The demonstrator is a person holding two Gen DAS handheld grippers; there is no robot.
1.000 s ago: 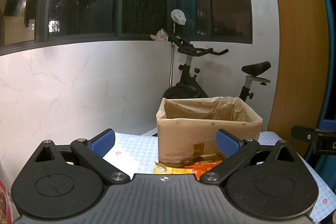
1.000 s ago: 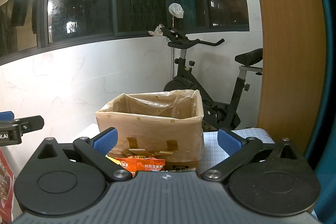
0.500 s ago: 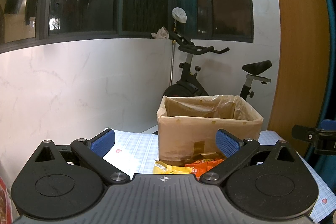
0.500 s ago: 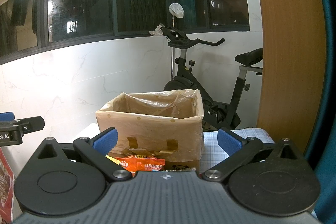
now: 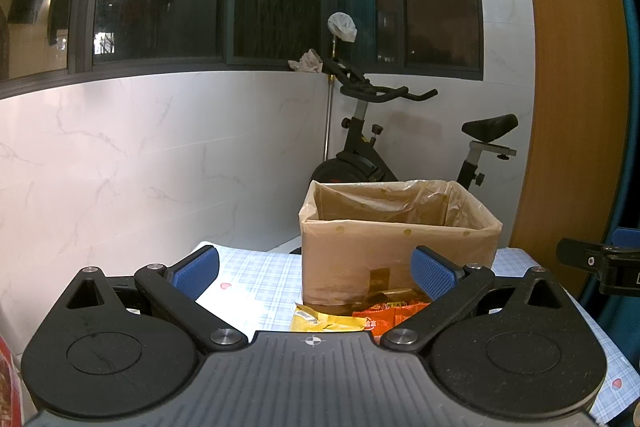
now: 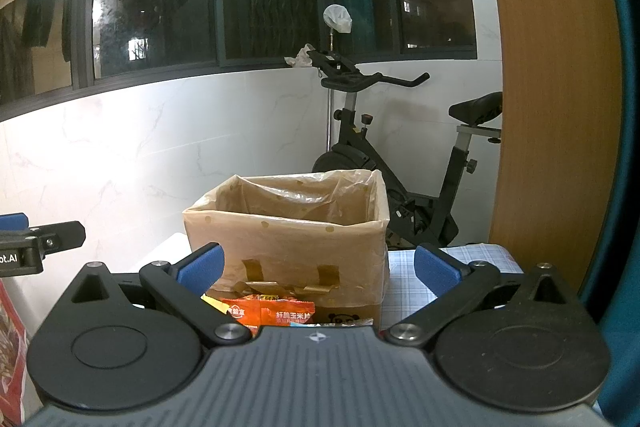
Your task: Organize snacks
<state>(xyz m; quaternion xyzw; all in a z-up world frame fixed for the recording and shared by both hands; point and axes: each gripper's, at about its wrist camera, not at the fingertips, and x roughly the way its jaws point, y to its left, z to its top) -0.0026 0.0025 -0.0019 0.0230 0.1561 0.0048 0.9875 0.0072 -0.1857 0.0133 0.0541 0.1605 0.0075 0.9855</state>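
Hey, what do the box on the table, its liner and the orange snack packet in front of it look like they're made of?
The box looks like brown cardboard, matte, with tape strips on its front. Its liner seems to be thin translucent plastic film: it wrinkles, shines and folds over the rim. The orange snack packet looks like glossy printed plastic or foil wrap, with a crimped edge; which of the two is unclear.

The surface (image 5: 256, 275) wears a blue-and-white checked cloth. A cardboard box (image 5: 396, 247) lined with a clear bag stands on it toward twelve o'clock. Just at the box's six o'clock side lie a yellow snack packet (image 5: 320, 321) and an orange snack packet (image 6: 276, 313).
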